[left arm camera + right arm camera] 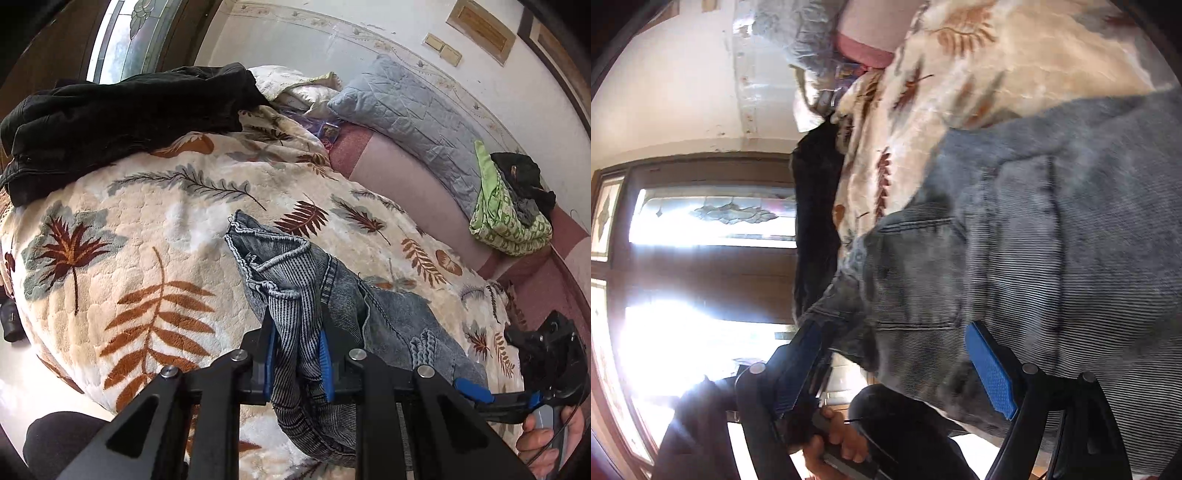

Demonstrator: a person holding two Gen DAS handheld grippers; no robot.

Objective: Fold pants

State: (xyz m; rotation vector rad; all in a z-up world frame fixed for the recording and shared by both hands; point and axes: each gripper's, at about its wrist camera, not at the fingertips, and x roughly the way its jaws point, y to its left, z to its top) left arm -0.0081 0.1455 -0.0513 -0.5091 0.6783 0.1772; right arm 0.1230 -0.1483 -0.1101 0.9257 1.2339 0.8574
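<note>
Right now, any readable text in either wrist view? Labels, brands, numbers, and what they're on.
None readable.
Framed plaques on the wall: possibly lettering, too blurred to read.
Small colourful packet by the grey pillow: print too small to read.
Jeans: no tag or label showing in either view.
Leaf-print blanket: pattern only, no text.

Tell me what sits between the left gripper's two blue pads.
A bunched fold of the grey-blue jeans fills the gap; the left gripper is clamped on it, seen in the left wrist view.
</note>
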